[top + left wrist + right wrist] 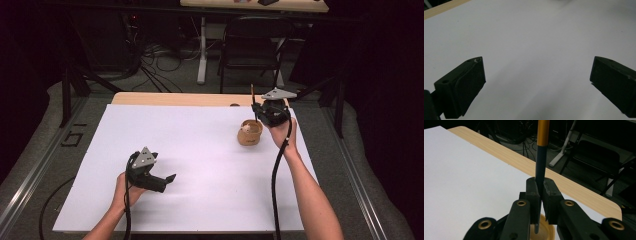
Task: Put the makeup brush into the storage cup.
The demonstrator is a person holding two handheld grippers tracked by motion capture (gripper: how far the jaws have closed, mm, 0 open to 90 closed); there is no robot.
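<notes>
Right hand-held gripper [540, 202] clamped on an upright brush handle [540, 157] above a wooden cup [250, 132] near the counter's far right corner, left hand-held gripper [537, 82] spread wide, grasping nothing, over the white counter [200, 150]

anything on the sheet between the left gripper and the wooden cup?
Nothing. In the high view the white sheet lies bare between the left gripper and the wooden cup. The left gripper view shows plain white sheet ahead of its open jaws.
</notes>
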